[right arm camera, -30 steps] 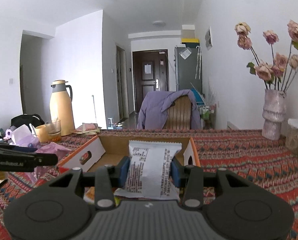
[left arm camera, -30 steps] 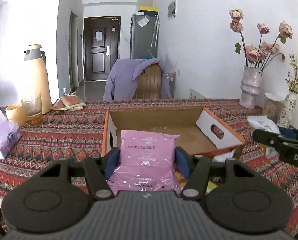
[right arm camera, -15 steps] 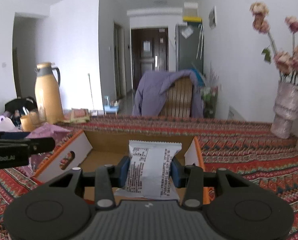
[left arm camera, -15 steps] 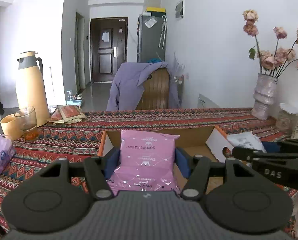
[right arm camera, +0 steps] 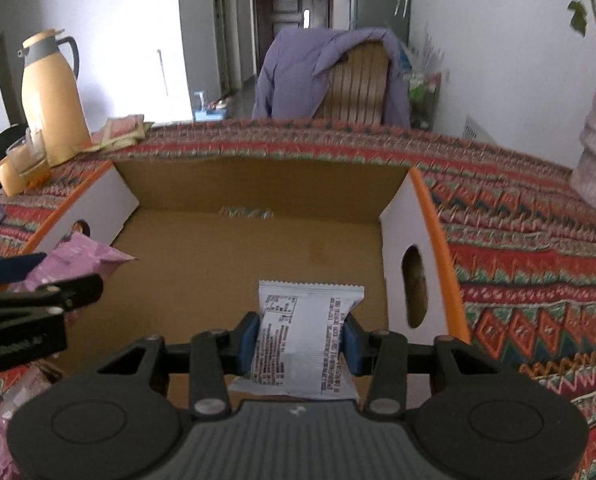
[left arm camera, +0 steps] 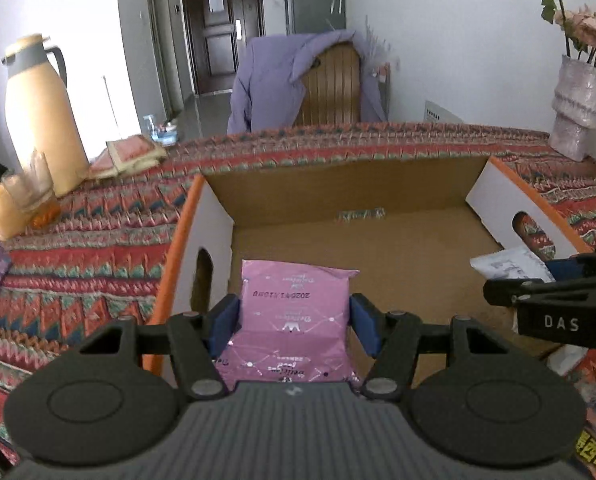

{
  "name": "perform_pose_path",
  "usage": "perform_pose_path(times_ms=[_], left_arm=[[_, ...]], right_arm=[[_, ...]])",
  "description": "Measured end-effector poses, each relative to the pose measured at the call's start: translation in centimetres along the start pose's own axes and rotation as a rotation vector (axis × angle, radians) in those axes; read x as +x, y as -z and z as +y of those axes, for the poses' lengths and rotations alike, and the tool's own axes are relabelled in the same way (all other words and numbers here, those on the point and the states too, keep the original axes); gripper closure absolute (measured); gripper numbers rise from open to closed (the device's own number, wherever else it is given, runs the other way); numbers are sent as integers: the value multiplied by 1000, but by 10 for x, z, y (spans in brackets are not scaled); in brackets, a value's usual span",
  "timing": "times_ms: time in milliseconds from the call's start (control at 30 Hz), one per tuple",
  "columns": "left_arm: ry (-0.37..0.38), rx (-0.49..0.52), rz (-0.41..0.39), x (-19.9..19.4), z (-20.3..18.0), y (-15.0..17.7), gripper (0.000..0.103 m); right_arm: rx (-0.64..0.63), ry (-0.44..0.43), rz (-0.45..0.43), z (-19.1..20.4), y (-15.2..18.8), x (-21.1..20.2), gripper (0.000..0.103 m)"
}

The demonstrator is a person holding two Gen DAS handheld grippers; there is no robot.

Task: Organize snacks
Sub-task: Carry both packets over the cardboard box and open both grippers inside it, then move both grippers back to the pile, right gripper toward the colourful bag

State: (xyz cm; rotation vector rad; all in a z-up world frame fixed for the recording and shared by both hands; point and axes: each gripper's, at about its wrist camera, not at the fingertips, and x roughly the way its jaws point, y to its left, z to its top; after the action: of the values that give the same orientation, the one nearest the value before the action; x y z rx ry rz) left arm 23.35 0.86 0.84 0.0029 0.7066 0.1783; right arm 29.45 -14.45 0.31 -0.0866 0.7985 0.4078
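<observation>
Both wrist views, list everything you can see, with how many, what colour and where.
Cardboard box: one, brown inside, white and orange flaps, mid-table, open.
Tablecloth: one, red patterned, covering the table.
Pink snack packet: one, over the box's left side.
White snack packet: one, over the box's right side.
Thermos: one, cream with grey lid, far left.
Glass: one, clear, beside the thermos.
Chair: one, wooden, behind the table.
Jacket: one, purple, draped on the chair.
Vase: one, pale, far right, holding flowers.
Left gripper: black, blue pads, clamping the pink packet.
Right gripper: black, blue pads, clamping the white packet.
</observation>
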Motion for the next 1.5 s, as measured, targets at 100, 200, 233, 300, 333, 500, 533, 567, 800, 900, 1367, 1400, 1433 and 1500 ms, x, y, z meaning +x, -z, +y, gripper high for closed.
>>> perform_pose_path(times_ms=[100, 200, 233, 300, 333, 500, 533, 567, 800, 900, 1367, 1400, 1433, 1500], left_arm=[[11, -13, -8, 0, 3, 2, 35], [38, -25, -43, -9, 6, 2, 13], [38, -25, -61, -13, 8, 1, 11], [58, -31, -96, -24, 10, 0, 0], [64, -40, -111, -29, 12, 0, 0], [81, -54, -196, -62, 17, 1, 0], [85, -54, -211, -69, 18, 3, 0], [93, -58, -224, -76, 19, 4, 0], [141, -79, -295, -123, 28, 30, 0], [150, -87, -313, -139, 31, 47, 0], [155, -96, -293, -168, 38, 112, 0], [150, -96, -291, -168, 38, 116, 0], [147, -95, -289, -167, 38, 119, 0], [144, -90, -281, -166, 39, 124, 0]], right_arm=[[2, -9, 9, -1, 2, 0, 57], [8, -2, 2, -4, 3, -4, 29], [14, 4, -5, -6, 3, -6, 16], [28, -2, -31, -9, 3, -14, 11], [37, -17, -45, -12, 3, -20, 10], [42, -56, -142, -15, 12, -57, 0], [41, -62, -160, -14, 14, -64, 0], [41, -65, -181, -14, 17, -73, 0], [14, -68, -308, -8, 51, -127, 0], [14, -77, -349, -5, 70, -148, 0], [6, -65, -339, 7, 138, -173, 0], [8, -67, -336, 7, 142, -173, 0], [10, -69, -331, 8, 145, -173, 0], [15, -75, -320, 9, 148, -171, 0]])
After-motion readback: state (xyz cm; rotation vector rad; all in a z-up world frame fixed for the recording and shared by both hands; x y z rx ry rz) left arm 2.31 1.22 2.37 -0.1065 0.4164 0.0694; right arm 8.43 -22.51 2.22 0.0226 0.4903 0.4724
